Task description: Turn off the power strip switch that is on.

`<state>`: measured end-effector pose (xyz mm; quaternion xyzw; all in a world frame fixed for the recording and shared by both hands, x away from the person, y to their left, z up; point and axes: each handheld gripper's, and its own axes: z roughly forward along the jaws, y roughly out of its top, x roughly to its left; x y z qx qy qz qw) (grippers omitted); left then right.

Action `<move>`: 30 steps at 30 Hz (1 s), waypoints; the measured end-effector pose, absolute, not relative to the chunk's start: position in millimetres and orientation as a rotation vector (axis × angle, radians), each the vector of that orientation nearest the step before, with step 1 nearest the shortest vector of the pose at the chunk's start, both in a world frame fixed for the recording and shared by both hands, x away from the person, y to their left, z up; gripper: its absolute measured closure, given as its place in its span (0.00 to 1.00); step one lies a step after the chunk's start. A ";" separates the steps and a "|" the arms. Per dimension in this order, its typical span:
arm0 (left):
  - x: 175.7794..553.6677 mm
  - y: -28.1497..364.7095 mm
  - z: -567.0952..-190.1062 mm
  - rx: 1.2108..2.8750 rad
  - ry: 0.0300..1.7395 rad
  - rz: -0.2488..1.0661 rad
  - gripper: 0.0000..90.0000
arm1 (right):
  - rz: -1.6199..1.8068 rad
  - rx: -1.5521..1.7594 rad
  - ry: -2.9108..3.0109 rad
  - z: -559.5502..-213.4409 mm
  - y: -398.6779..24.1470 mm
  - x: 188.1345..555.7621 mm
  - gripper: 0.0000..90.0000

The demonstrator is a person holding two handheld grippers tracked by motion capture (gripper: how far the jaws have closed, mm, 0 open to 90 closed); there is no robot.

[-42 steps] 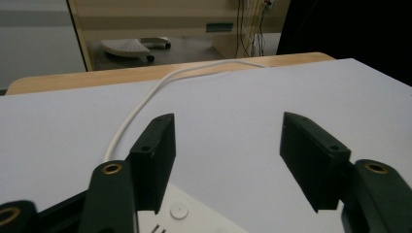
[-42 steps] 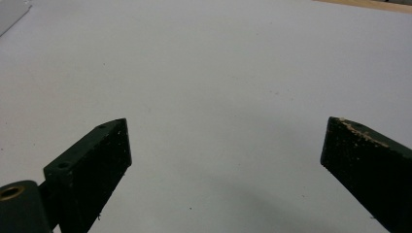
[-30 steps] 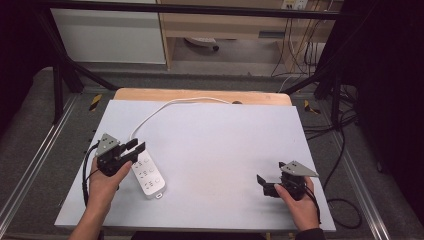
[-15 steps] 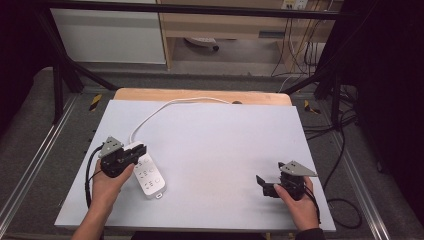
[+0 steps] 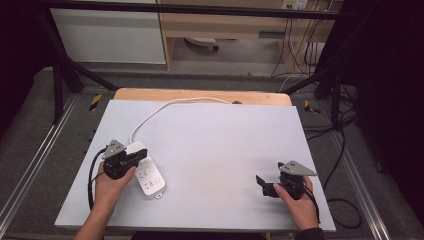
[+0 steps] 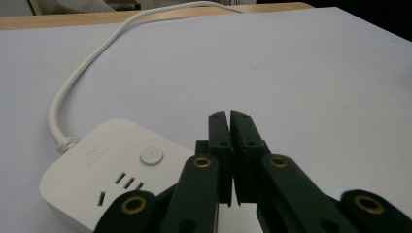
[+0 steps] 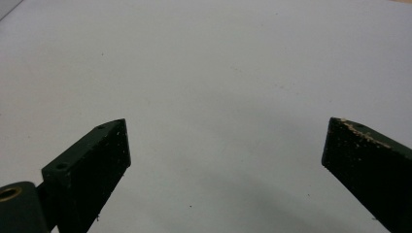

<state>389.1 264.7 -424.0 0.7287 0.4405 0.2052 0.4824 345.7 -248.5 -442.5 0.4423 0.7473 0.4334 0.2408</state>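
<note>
The white plastic power strip [image 5: 147, 173] lies flat on the left part of the pale grey surface [image 5: 215, 150], its white cord [image 5: 165, 106] curving away to the far wooden edge. The left tongs [image 5: 131, 161] hover over the strip's near-left end; in the left gripper view their black jaws have just been closing and now stand pressed together with nothing between them, just beside the strip's round button [image 6: 151, 156]. The right tongs [image 5: 264, 186] rest on the bare surface at the right, well apart from the strip, their jaws spread wide and empty.
</note>
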 end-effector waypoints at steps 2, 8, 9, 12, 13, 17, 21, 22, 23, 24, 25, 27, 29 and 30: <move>389.3 265.6 -424.1 1.773 1.076 0.503 0.99 | 1.181 1.209 2.048 -443.0 -248.5 346.0 0.04; 392.2 268.0 -429.0 1.774 1.090 0.487 1.00 | 1.185 1.212 2.043 -441.8 -249.8 343.8 0.04; 392.2 267.5 -430.2 1.777 1.091 0.481 1.00 | 1.186 1.213 2.041 -441.6 -249.8 344.1 0.04; 392.9 266.4 -432.2 1.804 1.087 0.487 1.00 | 1.185 1.216 2.041 -441.9 -248.7 345.1 0.04; 393.2 266.2 -432.6 1.805 1.089 0.492 1.00 | 1.182 1.213 2.044 -442.3 -248.5 345.4 0.04; 393.0 266.5 -434.5 1.815 1.096 0.491 1.00 | 1.176 1.213 2.052 -443.0 -248.7 345.1 0.04; 392.0 265.8 -435.2 1.824 1.097 0.491 1.00 | 1.180 1.219 2.046 -442.2 -249.7 344.2 0.04; 392.0 265.9 -435.5 1.827 1.099 0.493 1.00 | 1.181 1.218 2.046 -442.1 -249.6 344.3 0.04; 392.0 265.8 -436.4 1.830 1.101 0.490 1.00 | 1.182 1.218 2.045 -442.0 -249.4 344.5 0.04; 392.0 265.7 -436.9 1.834 1.102 0.491 1.00 | 1.183 1.217 2.047 -442.0 -249.1 344.8 0.04; 392.1 265.5 -437.5 1.839 1.102 0.491 1.00 | 1.180 1.218 2.047 -442.1 -248.9 344.9 0.04; 392.4 265.5 -437.7 1.840 1.106 0.495 1.00 | 1.181 1.219 2.046 -442.0 -248.8 344.8 0.04; 392.4 266.0 -437.2 1.837 1.109 0.497 1.00 | 1.182 1.220 2.046 -441.9 -249.4 344.4 0.04; 392.3 266.2 -437.1 1.837 1.110 0.495 1.00 | 1.182 1.220 2.045 -441.9 -249.7 344.3 0.04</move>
